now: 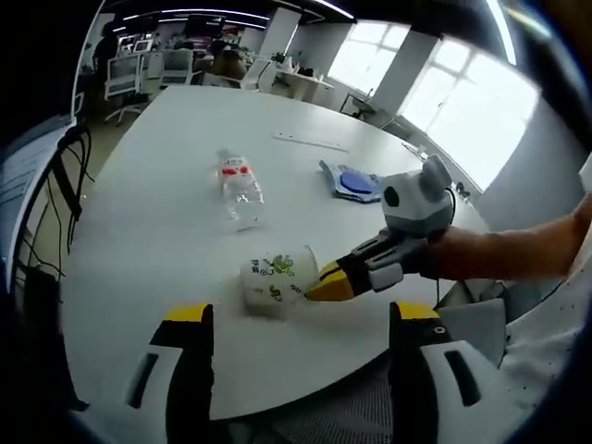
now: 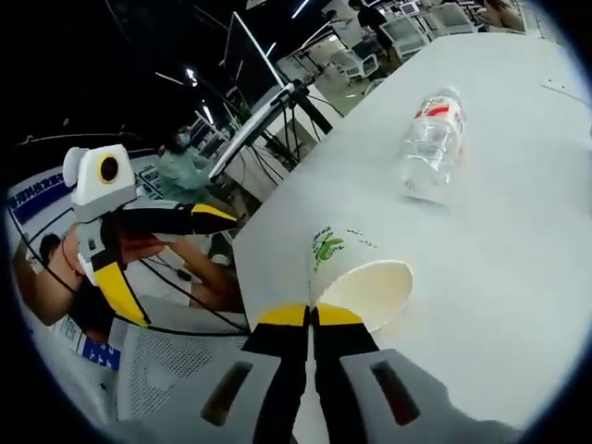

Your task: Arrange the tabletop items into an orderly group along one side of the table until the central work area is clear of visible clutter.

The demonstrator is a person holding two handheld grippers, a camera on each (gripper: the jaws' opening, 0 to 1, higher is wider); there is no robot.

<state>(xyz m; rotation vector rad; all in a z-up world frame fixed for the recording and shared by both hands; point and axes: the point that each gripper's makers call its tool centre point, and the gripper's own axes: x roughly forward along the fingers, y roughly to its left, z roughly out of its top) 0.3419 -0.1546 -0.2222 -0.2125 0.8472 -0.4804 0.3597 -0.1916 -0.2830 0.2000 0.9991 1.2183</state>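
in the left gripper view, the left gripper [image 1: 301, 328] sits at the bottom of the frame with its two jaws wide apart and nothing between them. just above it, a little left of the middle, a paper cup [image 1: 277, 280] lies on its side on the white table [image 1: 139, 231]. the right gripper [image 1: 326, 285] comes in from the right of the frame, and its yellow tips touch the cup's open end.

higher up, near the middle, a clear water bottle [image 1: 239, 191] also lies on its side, well apart from the cup. a blue thing [image 1: 353, 182] lies to its right.

in the right gripper view, the left gripper [image 2: 217, 219] hangs at the left of the frame, off the table edge. the right gripper [image 2: 312, 317] has its jaws pressed together on the cup [image 2: 356, 277] rim, with the cup's mouth facing the camera. the bottle [image 2: 431, 141] lies in the upper right, long way pointing up the frame.

the right gripper is nearer the cup, so i think it should do the moving.
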